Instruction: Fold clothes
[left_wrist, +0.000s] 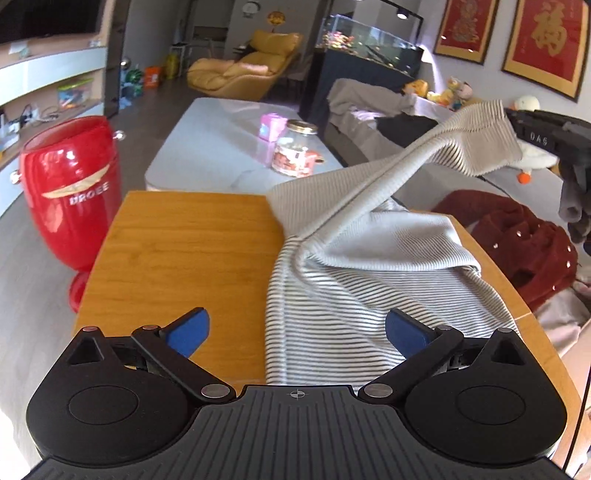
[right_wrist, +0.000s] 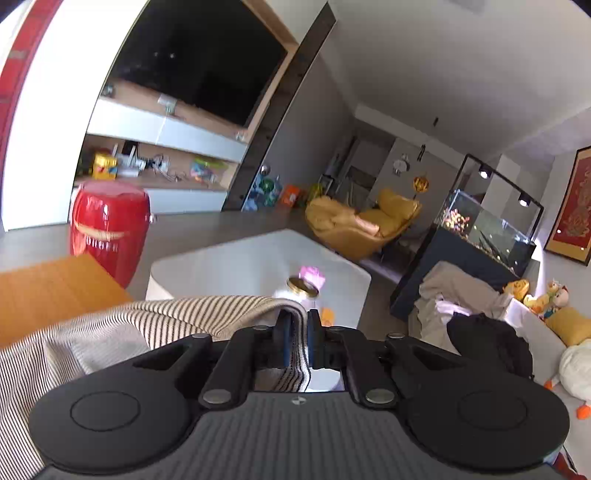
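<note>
Garment: a grey-and-white striped garment (left_wrist: 354, 295) lies over the right half of the wooden surface (left_wrist: 184, 258), reaching the near edge and the right edge; one part of it is lifted off the surface and stretched up toward the far right corner.
Left gripper (left_wrist: 297, 332): jaws released and spread wide, with nothing pressed between the blue pads (left_wrist: 192, 330); it hangs over the near edge of the surface.
Garment and left jaws: the garment's left hem runs between the two pads, so the right pad is over the cloth and the left pad over bare wood; neither is seen to touch the fabric.
Right gripper (right_wrist: 298, 341): jaws clenched on a fold of the striped garment (right_wrist: 110, 325), which is pinched between the blue pads and hangs down behind them.
Right gripper seen from the left wrist view: a dark body (left_wrist: 550, 136) at the far right, well above the surface, holding the raised end of the garment.
Writing on the right gripper: white characters that look like "DAS".
Red stool (left_wrist: 70, 192): stands on the floor just beyond the left edge of the surface; white lettering reads roughly "DROEE", not sharp enough to be sure.
Glass jar (left_wrist: 295, 151): on the white low table (left_wrist: 207, 147) beyond the far edge; its label is too blurred to read.
Wall hangings (left_wrist: 546, 40): red framed panels with gold Chinese calligraphy, one large character on the right panel.
</note>
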